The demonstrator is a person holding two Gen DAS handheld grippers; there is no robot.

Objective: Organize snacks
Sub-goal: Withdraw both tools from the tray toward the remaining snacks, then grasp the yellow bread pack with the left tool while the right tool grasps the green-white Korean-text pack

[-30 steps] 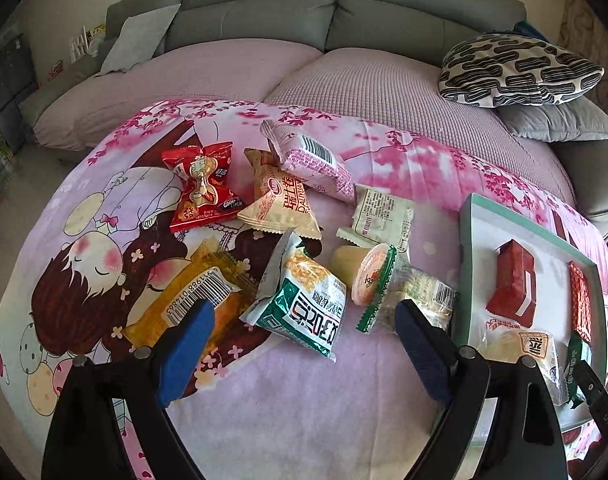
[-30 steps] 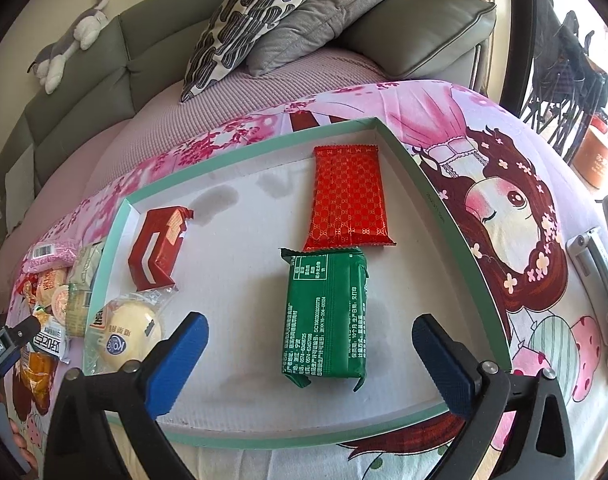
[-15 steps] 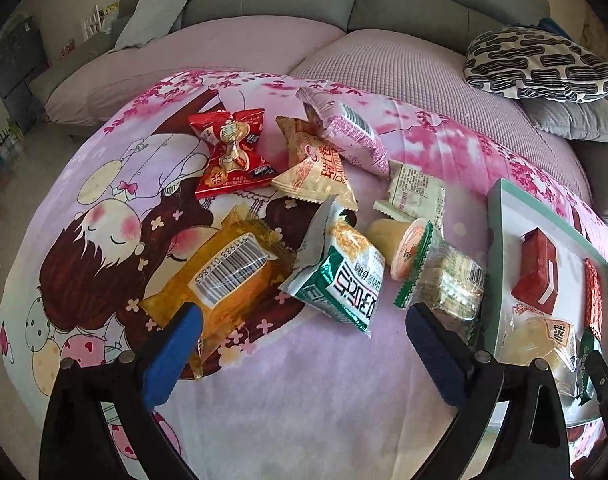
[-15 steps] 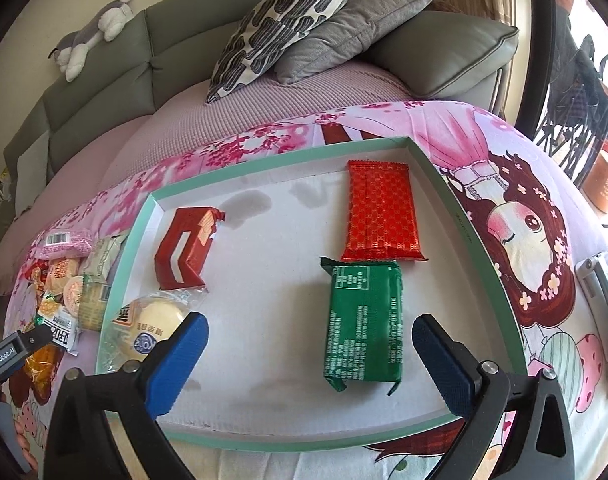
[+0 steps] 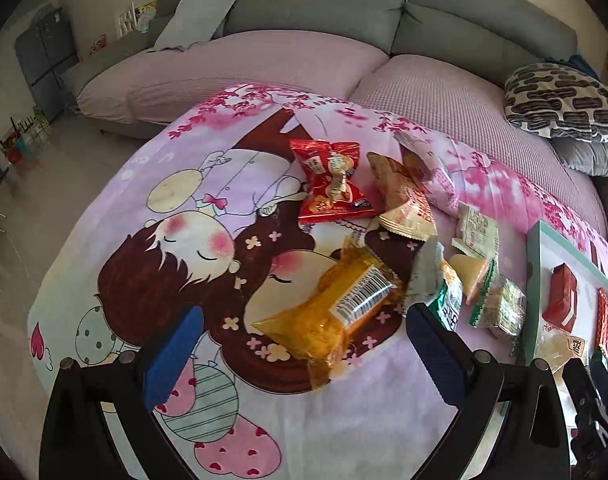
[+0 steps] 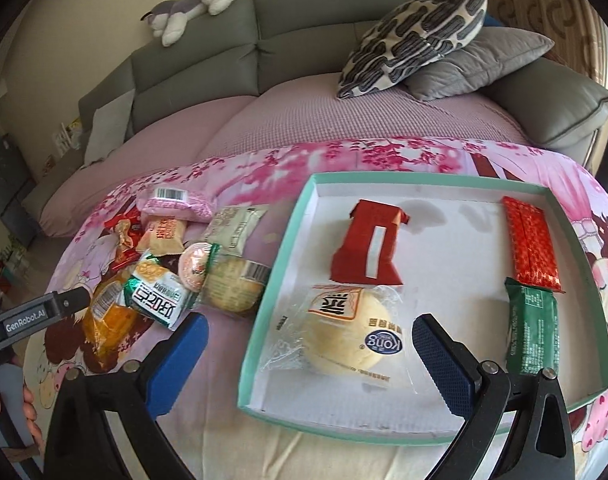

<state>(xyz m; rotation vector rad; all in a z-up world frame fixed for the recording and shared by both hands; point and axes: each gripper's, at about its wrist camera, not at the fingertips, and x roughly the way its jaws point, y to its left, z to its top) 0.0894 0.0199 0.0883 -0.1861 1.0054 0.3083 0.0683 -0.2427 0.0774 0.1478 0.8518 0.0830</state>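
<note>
Both hand-held grippers [image 5: 300, 356] [image 6: 307, 364] wide open, empty.

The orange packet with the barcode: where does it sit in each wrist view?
Left wrist: orange packet lies centre, between the open fingers.
Right wrist: orange packet lies far left, partly under the green-and-white packet.
Shared landmark: the teal tray.
</note>
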